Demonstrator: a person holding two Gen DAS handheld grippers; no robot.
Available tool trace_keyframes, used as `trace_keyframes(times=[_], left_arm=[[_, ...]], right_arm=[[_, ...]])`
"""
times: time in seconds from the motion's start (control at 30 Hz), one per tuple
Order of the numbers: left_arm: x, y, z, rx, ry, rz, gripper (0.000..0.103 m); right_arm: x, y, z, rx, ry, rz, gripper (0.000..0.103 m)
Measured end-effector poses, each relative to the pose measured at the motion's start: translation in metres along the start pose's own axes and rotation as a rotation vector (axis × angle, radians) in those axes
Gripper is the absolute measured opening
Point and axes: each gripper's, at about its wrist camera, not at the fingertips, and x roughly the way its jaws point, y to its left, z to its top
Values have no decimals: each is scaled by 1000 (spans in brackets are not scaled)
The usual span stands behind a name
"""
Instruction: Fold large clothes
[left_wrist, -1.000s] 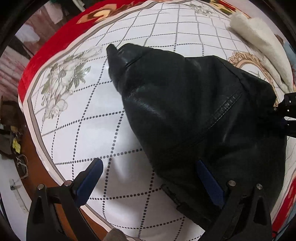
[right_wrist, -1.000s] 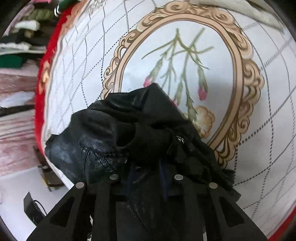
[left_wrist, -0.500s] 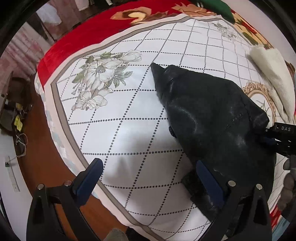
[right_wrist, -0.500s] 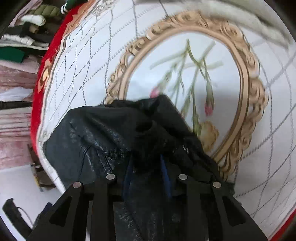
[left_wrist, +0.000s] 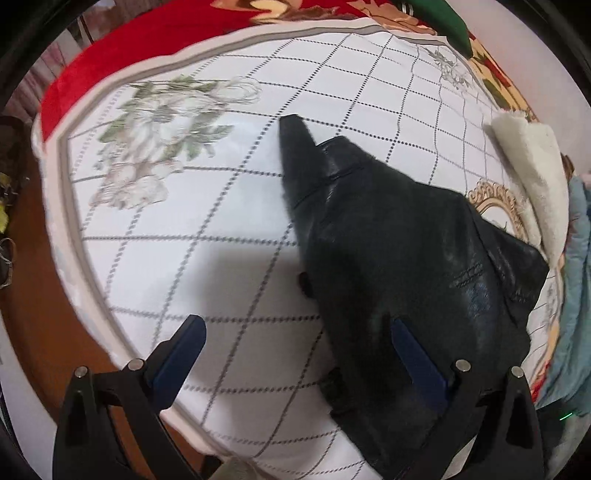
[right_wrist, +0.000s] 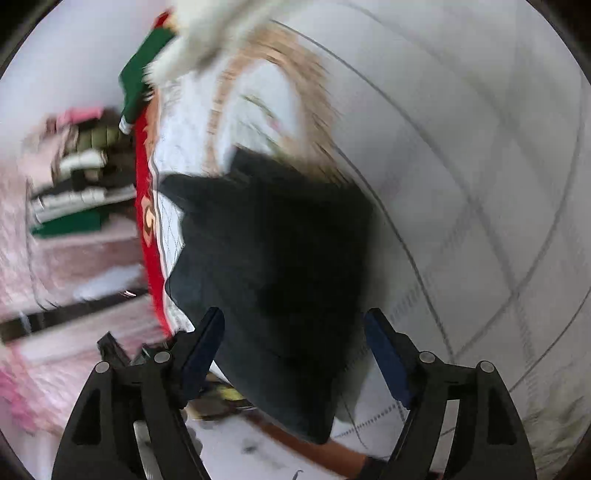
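Observation:
A black leather jacket (left_wrist: 399, 258) lies folded on the white quilted bed cover (left_wrist: 207, 236), one pointed end toward the far side. My left gripper (left_wrist: 299, 354) is open and empty above the bed's near edge; its right finger sits over the jacket's near part. In the right wrist view, which is blurred, the jacket (right_wrist: 273, 258) lies below my right gripper (right_wrist: 295, 343), whose jaws stand wide apart with nothing between them.
A white fleecy garment (left_wrist: 532, 173) and a light blue cloth (left_wrist: 576, 295) lie at the bed's right side. A green item (left_wrist: 443, 22) sits at the far edge. Stacked folded clothes (right_wrist: 74, 184) stand beyond the bed's red border (right_wrist: 147, 236). Brown floor (left_wrist: 44, 325) is at left.
My right gripper has opened and let go of the jacket, then swung away fast. My left gripper has pulled back and risen a little; the jacket now lies flat.

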Motion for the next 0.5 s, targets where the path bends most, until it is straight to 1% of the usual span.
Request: trace_keyframes(times=[0.03,0.1,0.17,0.2,0.23,0.3,0.37,0.4,0.43,0.47,0.5], left_arm=[[3,0,3,2,4,-15,103],[13,-1,10,5,21,-48,103],[24,0,18,-4,52,-84,103],[29,0,22,-10,66,-94,103],[35,1,28,-18,73,-106,101],[40,1,35,-34,71,-114,101],[43,1,45,-49,61,-146,100],[44,-1,49,-50,53,-156,100],[44,-3,54,-54,37,-169,98],[43,-4,56,-56,26,-183,79],[42,-7,59,-58,7,-186,67]], right_arm=[[15,-18,-5,39,21,85,81],[41,-36,-7,72,40,182,89],[65,-41,-5,88,39,301,89],[74,-38,-1,88,40,330,91],[81,-33,3,83,50,327,94],[92,-18,13,59,76,292,94],[103,-7,20,50,95,265,93],[106,-2,22,46,93,258,86],[109,3,26,32,91,244,74],[111,6,28,30,89,244,71],[113,9,31,30,90,244,67]])
